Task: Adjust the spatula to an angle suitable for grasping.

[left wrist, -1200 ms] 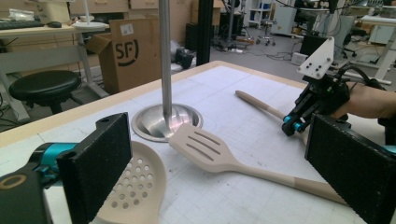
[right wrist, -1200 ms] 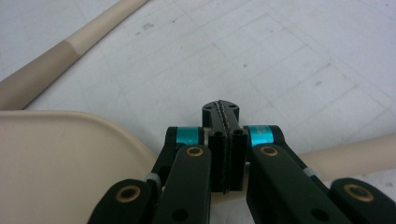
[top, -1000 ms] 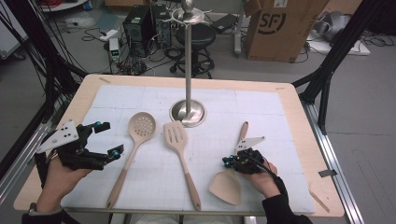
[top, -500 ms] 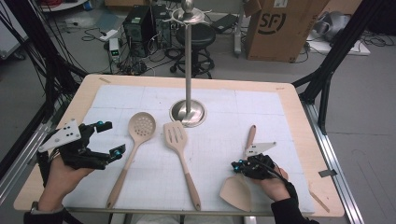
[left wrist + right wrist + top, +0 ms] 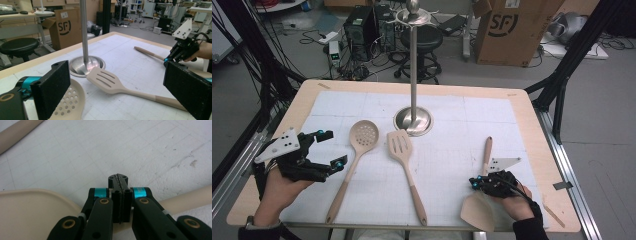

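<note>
On the pale wooden bench [image 5: 532,107], covered with a white gridded mat [image 5: 447,150], the right gripper [image 5: 475,183] sits low at the near right, its fingers pressed flat together with no gap; in the right gripper view they meet pad to pad just above the neck of the beige solid-bladed spatula [image 5: 481,200], and I cannot tell whether they touch it. That spatula lies flat on the mat, its broad blade reaching the near edge of the bench and its handle pointing away past the right hand [image 5: 514,200], which covers the middle of it. The left gripper [image 5: 328,149] rests at the near left with its fingers spread wide and nothing between them; in the left gripper view the two black pads frame the scene ahead. Just beside its farther finger lies the beige round perforated skimmer spoon [image 5: 354,155], bowl away and handle toward the near edge. Next to it lies the beige slotted turner [image 5: 404,162], set the same way. Behind both stands the tall steel utensil stand [image 5: 413,75], upright on its round base near the middle of the mat.
</note>
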`<action>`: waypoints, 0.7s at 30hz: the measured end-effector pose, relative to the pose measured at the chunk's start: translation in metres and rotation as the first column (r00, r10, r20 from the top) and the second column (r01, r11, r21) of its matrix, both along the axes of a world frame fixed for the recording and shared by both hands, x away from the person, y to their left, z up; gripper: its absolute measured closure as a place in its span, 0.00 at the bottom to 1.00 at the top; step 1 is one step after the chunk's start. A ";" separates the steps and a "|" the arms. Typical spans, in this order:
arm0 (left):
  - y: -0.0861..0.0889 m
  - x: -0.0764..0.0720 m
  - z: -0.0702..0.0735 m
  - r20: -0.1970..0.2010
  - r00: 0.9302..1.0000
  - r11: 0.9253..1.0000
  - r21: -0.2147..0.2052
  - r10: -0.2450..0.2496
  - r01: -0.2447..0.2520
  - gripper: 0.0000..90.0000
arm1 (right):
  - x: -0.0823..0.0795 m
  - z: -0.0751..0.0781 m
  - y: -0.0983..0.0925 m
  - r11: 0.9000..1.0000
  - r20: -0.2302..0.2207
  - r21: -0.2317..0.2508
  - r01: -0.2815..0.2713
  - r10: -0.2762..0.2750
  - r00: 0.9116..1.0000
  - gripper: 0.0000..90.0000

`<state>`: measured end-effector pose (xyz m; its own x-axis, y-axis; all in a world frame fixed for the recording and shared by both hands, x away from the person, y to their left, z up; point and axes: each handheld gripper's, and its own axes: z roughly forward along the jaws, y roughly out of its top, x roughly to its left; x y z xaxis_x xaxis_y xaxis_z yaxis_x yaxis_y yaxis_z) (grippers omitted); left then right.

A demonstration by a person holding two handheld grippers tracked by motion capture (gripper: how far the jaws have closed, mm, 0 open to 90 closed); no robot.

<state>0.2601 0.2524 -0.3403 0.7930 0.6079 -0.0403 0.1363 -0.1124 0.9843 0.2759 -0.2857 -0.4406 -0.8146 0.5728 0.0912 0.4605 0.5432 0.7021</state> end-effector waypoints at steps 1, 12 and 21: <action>0.000 0.000 0.000 -0.001 1.000 1.000 0.001 0.001 -0.001 0.09 | 0.000 -0.001 0.001 1.000 -0.001 -0.002 0.004 -0.004 1.000 1.00; 0.000 0.001 0.004 0.007 1.000 1.000 0.006 0.007 -0.007 0.09 | 0.002 0.008 -0.018 0.989 0.031 0.123 0.083 -0.087 0.996 1.00; -0.004 -0.001 0.002 0.002 1.000 1.000 0.020 0.006 -0.006 0.09 | 0.012 0.003 -0.062 0.950 0.053 0.119 0.287 -0.295 0.954 1.00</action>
